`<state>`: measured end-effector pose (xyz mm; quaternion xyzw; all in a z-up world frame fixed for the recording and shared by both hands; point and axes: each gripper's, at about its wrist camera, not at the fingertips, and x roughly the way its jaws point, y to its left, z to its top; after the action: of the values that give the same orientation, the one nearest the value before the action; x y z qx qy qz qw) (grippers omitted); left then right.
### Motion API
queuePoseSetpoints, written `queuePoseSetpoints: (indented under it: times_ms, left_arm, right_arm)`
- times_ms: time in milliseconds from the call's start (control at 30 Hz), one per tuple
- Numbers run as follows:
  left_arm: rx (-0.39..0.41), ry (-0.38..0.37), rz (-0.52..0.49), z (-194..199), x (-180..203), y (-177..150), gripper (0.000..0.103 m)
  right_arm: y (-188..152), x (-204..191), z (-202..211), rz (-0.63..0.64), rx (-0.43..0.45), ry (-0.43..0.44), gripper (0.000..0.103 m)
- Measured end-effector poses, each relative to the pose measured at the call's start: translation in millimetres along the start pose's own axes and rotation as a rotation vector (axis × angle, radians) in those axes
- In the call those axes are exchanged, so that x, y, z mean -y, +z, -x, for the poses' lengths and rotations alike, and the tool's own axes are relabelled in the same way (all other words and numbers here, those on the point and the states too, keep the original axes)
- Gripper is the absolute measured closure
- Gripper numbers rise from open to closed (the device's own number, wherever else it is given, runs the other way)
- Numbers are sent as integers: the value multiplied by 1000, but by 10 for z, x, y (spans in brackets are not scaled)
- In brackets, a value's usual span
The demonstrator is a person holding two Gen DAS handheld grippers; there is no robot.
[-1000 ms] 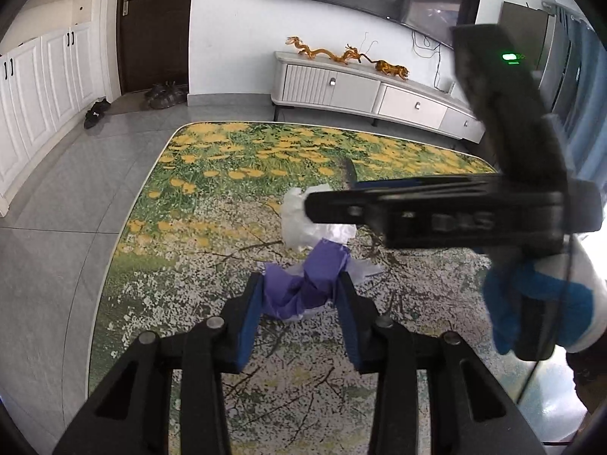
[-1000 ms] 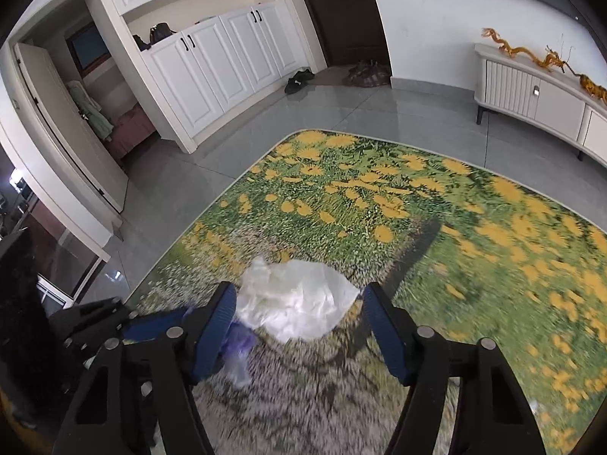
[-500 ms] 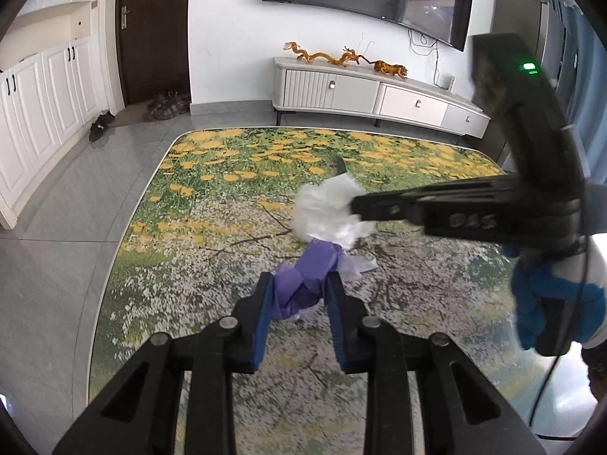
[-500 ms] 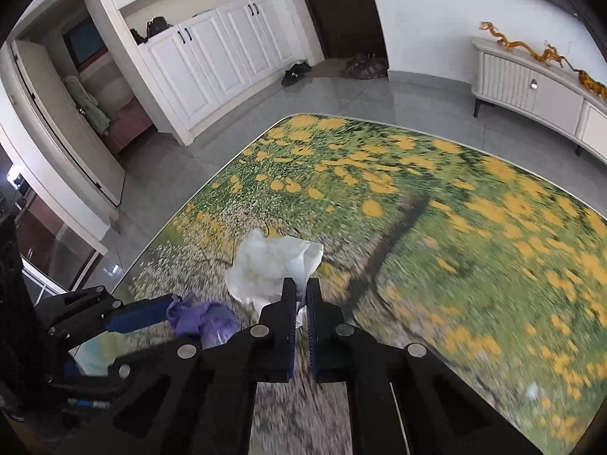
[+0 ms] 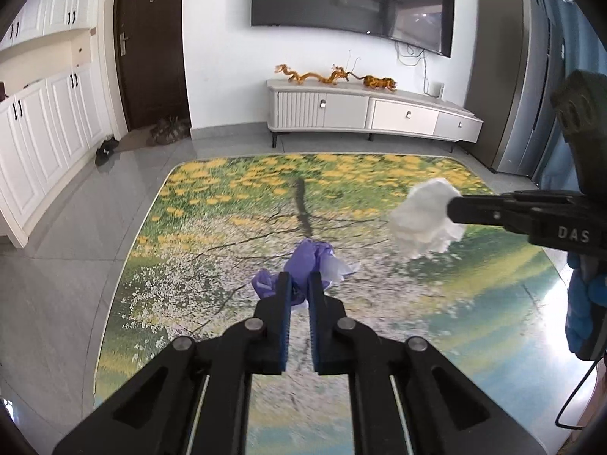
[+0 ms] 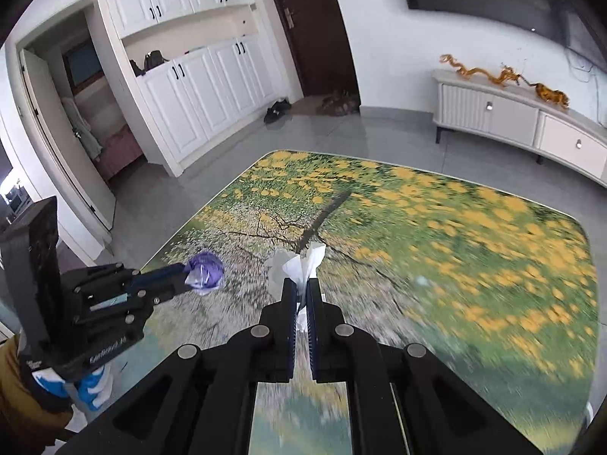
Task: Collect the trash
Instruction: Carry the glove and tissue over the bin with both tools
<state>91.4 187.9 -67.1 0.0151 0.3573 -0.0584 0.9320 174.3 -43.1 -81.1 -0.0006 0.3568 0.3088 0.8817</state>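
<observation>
My left gripper (image 5: pixel 298 278) is shut on a crumpled purple glove (image 5: pixel 308 256) with a bit of white tissue stuck to it, held up above the flowered rug (image 5: pixel 235 189). It shows at the left of the right wrist view (image 6: pixel 187 273), with the glove (image 6: pixel 206 273) at its tip. My right gripper (image 6: pixel 301 284) is shut on a crumpled white tissue (image 6: pixel 294 269), also lifted off the rug. In the left wrist view the right gripper (image 5: pixel 453 208) comes in from the right with the tissue (image 5: pixel 425 218) at its tip.
A white TV cabinet (image 5: pixel 371 113) with orange dragon figures stands at the far wall under a wall TV. White cupboards (image 5: pixel 41 132) line the left side. Shoes (image 5: pixel 167 131) lie by the dark door. Grey tile floor surrounds the rug.
Both grippers closed on their trash and lifted it off the rug. The right gripper has carried the tissue up and to the right, away from the glove.
</observation>
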Motion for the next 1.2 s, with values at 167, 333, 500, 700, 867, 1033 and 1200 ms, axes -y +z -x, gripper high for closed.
queuePoseSetpoints:
  times_ms: [167,333,500,700,867,1033,1200]
  left_arm:
    - [27,-7,-17,171,166,25,96]
    - [54,-12,-51,349,379,71,97]
    - [74,-35,-82,487,638,141,97]
    - [84,-107,-131,544,1118,317,97]
    - [75,-230,-185,469,1767,510,97]
    - [44,-362,-254,268,2556,668,97]
    - [-16,-476,-344,-33,3477,719,97]
  right_arm:
    - [-131,48,409,-26,55,-6,98]
    - [-257,128,854,-50,116,-21,98]
    - [-422,317,1277,-90,174,-52,98]
    - [-725,733,1819,-164,243,-128,98]
    - [-1077,1174,2281,-245,290,-234,98]
    - [-1520,1753,2717,-378,329,-348,98]
    - [-1932,2201,2946,-488,327,-444,98]
